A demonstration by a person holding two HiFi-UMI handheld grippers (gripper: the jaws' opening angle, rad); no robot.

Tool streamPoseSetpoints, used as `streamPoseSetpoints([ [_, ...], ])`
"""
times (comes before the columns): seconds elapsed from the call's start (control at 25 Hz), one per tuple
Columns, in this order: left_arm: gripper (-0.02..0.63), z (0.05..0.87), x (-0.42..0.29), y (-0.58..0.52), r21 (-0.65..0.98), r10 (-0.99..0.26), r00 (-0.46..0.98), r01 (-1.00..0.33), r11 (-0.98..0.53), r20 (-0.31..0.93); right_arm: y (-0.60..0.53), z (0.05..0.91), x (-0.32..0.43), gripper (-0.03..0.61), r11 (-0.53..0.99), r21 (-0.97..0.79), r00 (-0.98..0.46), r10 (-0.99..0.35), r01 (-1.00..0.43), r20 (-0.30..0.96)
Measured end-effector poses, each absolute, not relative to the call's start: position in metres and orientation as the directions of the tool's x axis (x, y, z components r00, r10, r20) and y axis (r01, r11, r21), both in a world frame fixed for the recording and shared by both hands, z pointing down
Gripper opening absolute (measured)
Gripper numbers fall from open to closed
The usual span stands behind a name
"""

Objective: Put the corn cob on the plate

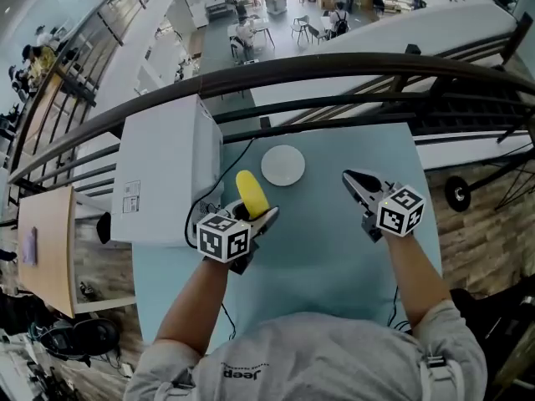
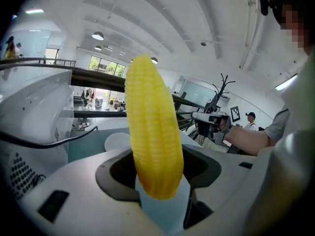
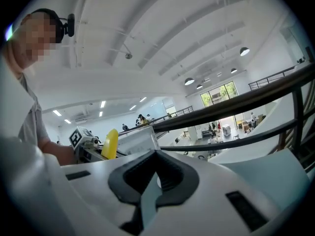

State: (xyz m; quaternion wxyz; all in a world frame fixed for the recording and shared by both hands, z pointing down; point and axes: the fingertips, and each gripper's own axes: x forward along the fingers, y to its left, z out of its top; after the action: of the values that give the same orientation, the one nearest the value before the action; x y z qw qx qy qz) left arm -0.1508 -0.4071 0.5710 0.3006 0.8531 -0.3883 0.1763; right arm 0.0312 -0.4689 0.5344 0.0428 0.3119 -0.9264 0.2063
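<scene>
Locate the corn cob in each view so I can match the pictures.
Head view: corn cob just left of centre, held in the left hand-held gripper.
Left gripper view: centre, large, upright between the jaws.
Right gripper view: small, at left.
Shared landmark: the dark railing.

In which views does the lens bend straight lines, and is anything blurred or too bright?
Head view: the dark railing curves strongly, a fisheye distortion; the light is soft and even. Left gripper view: the corn cob is sharp; the black corners are vignetting. Right gripper view: the ceiling beams bend; the windows are overexposed.
</scene>
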Motion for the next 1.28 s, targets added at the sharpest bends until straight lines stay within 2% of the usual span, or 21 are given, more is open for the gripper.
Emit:
streamPoseSetpoints([
  [0.6,0.255,0.695,-0.144,-0.489,0.264,-0.454,0.487,-0.842,-0.470,0.746,-0.516,0.608,0.012,0.017,0.698,-0.432,-0.817,-0.534,-0.572,0.220],
  [1.08,0.255,0.734,-0.151,-0.547,-0.014,-0.427,0.274,-0.829,-0.559,0.862,-0.522,0.643,0.000,0.017,0.687,-0.474,-0.831,-0.509,-0.550,0.225],
  [1.28,0.255,0.747,-0.149,-0.557,-0.074,-0.399,0.208,-0.806,-0.588,0.893,-0.521,0.653,0.000,0.017,0.681,-0.488,-0.833,-0.505,-0.546,0.228],
])
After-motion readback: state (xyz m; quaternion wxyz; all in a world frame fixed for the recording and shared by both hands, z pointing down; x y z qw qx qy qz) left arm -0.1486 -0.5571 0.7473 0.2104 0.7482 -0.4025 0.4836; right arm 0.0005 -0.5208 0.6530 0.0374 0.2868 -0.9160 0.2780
